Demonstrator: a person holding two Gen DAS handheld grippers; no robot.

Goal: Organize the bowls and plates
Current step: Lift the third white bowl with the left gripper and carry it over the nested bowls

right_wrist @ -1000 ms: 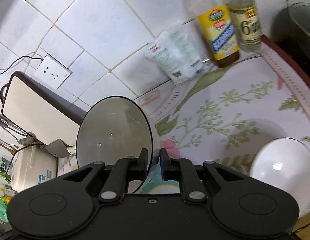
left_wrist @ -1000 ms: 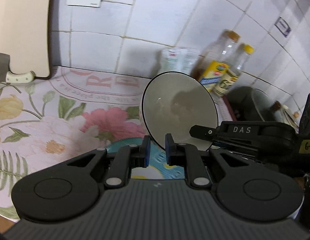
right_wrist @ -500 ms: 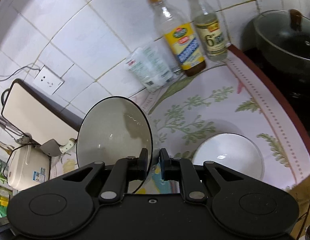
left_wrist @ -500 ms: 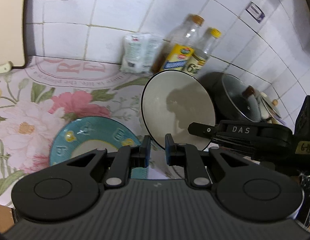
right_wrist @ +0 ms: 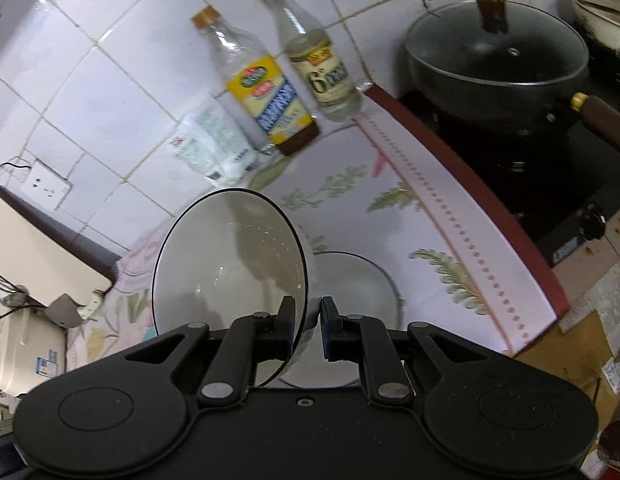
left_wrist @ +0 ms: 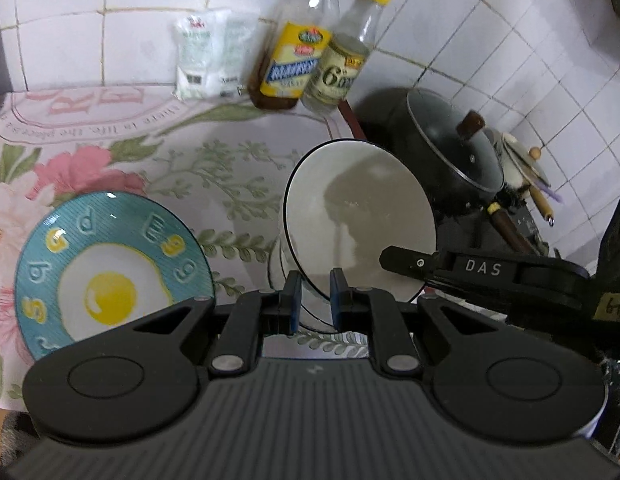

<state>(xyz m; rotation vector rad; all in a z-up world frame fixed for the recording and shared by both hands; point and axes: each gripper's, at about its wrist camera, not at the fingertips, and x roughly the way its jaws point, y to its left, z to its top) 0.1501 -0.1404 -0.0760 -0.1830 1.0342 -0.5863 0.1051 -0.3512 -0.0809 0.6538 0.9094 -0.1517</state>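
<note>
My left gripper (left_wrist: 313, 300) is shut on the rim of a white black-rimmed bowl (left_wrist: 362, 220), held tilted above the flowered counter mat. My right gripper (right_wrist: 306, 326) is shut on the rim of a second white black-rimmed bowl (right_wrist: 225, 268), tilted just above a white bowl (right_wrist: 358, 284) that sits on the mat. A teal plate with a fried-egg picture (left_wrist: 109, 268) lies on the mat at the left in the left wrist view. The right gripper's black body (left_wrist: 490, 276) shows at the right of that view.
Two bottles (left_wrist: 305, 52) (right_wrist: 265, 92) and a white packet (left_wrist: 207, 56) stand against the tiled wall. A black lidded pot (right_wrist: 498, 52) sits on the stove right of the mat's red edge (right_wrist: 470, 192). A beige appliance (right_wrist: 33, 244) stands at left.
Both grippers have swung right along the counter with their bowls. The teal plate, the stove pot and the white bowl on the mat came into view; the right-hand bowl now hangs over that white bowl.
</note>
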